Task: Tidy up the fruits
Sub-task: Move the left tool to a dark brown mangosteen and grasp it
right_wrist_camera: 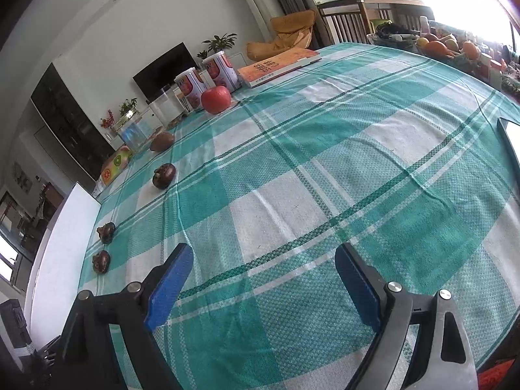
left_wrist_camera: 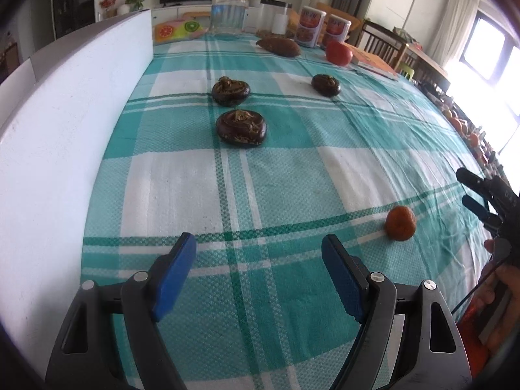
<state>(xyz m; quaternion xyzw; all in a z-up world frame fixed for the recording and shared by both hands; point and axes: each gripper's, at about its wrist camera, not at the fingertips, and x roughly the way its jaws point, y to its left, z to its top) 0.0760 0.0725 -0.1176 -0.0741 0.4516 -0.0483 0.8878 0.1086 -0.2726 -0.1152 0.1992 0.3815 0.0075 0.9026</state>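
The left gripper [left_wrist_camera: 258,269] hangs low over the checked tablecloth [left_wrist_camera: 292,175], jaws spread wide with only cloth between the blue pads. The right gripper [right_wrist_camera: 263,279] is likewise spread and empty, tilted down over bare cloth; in the left wrist view it shows at three o'clock, by the table's edge.

From the left gripper, a small orange fruit [left_wrist_camera: 400,223] lies at two o'clock, the nearest piece and just beside the right gripper. At twelve o'clock sits a dark mangosteen [left_wrist_camera: 242,127], a second mangosteen [left_wrist_camera: 230,90] just behind it, and a third mangosteen [left_wrist_camera: 325,85] at one o'clock. Farther off lie a brown sweet potato [left_wrist_camera: 278,46] and a red apple [left_wrist_camera: 339,53].

The orange fruit looks light and soft-skinned, likely to roll or bruise; I would take it across its widest middle with gentle pressure. The mangosteens seem to have a firmer rind and a flattish shape, so a grip on opposite sides below the leafy cap should hold. The apple looks heavier and smooth, perhaps slippery.

A white board [left_wrist_camera: 65,123] stands along the cloth at nine to eleven o'clock, close to the two nearer mangosteens. Two printed canisters [left_wrist_camera: 312,29], a glass jar [left_wrist_camera: 229,11] and a book [right_wrist_camera: 279,65] crowd the far end near the apple. Nothing blocks the near fruits.
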